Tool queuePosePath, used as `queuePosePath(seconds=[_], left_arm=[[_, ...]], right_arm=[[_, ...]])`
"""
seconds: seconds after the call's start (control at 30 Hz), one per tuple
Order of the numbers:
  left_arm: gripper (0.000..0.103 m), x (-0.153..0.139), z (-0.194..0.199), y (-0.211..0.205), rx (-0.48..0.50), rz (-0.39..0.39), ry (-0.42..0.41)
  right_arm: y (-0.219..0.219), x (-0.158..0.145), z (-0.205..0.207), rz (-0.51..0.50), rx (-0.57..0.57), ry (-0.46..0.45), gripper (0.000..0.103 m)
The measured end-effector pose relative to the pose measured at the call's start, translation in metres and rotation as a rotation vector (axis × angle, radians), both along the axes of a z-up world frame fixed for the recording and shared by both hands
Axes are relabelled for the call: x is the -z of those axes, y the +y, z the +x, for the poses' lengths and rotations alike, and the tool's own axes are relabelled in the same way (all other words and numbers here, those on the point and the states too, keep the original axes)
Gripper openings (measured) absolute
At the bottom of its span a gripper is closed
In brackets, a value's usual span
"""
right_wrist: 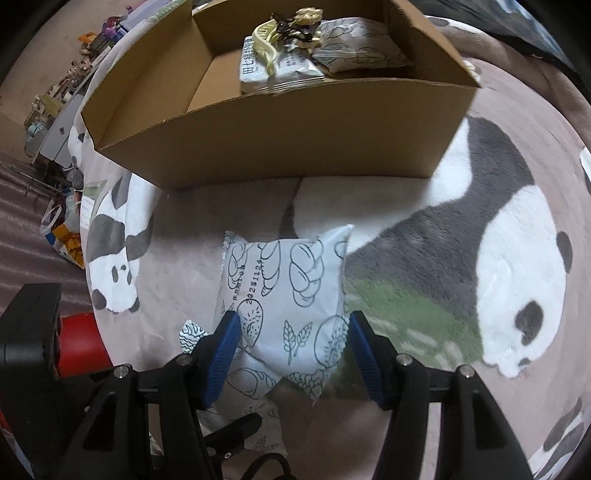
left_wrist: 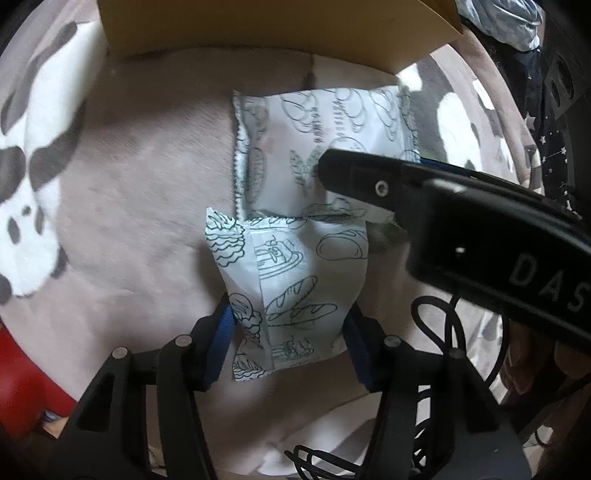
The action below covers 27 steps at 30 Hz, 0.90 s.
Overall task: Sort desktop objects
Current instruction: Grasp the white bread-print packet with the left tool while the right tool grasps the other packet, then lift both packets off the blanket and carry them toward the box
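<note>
Two white snack packets printed with bread drawings lie on a pink panda blanket in front of a cardboard box (right_wrist: pixel 258 140). My left gripper (left_wrist: pixel 291 332) is closed around the near packet (left_wrist: pixel 291 280), its blue pads pressing both sides. My right gripper (right_wrist: pixel 291 347) straddles the far packet (right_wrist: pixel 284 291), its blue pads touching the packet's edges. In the left wrist view the right gripper's black body (left_wrist: pixel 461 221) lies over the far packet (left_wrist: pixel 317 136). The box (left_wrist: pixel 258 29) holds several packets and a gold-and-black item (right_wrist: pixel 295 18).
The panda blanket (right_wrist: pixel 517 266) covers the surface. A red object (left_wrist: pixel 18 387) sits at the left edge. Black cables (left_wrist: pixel 439 332) hang by the grippers. A cluttered floor with bags (right_wrist: pixel 62 229) shows beyond the blanket's left edge.
</note>
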<state>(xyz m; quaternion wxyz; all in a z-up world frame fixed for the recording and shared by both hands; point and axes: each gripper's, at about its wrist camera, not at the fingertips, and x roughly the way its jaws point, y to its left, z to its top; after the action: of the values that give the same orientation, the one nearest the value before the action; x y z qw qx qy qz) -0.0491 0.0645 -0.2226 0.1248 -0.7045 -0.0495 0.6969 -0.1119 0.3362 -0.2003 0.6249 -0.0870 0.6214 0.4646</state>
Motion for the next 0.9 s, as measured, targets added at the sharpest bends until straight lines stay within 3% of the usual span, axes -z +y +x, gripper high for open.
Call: queuePosePath(seconds=[0.43, 0.63, 0.9], left_arm=[[0.052, -0.012, -0.009, -0.048, -0.061, -0.091, 0.027], [0.052, -0.010, -0.009, -0.074, -0.117, -0.112, 0.014], [0.052, -0.017, -0.014, -0.078, -0.100, -0.132, 0.046]], right_arm=[[0.020, 0.008, -0.002, 0.003, 0.086, 0.066, 0.068], [0.020, 0.007, 0.000, 0.028, 0.097, 0.092, 0.041], [0.010, -0.002, -0.002, 0.052, 0.117, 0.086, 0.029]])
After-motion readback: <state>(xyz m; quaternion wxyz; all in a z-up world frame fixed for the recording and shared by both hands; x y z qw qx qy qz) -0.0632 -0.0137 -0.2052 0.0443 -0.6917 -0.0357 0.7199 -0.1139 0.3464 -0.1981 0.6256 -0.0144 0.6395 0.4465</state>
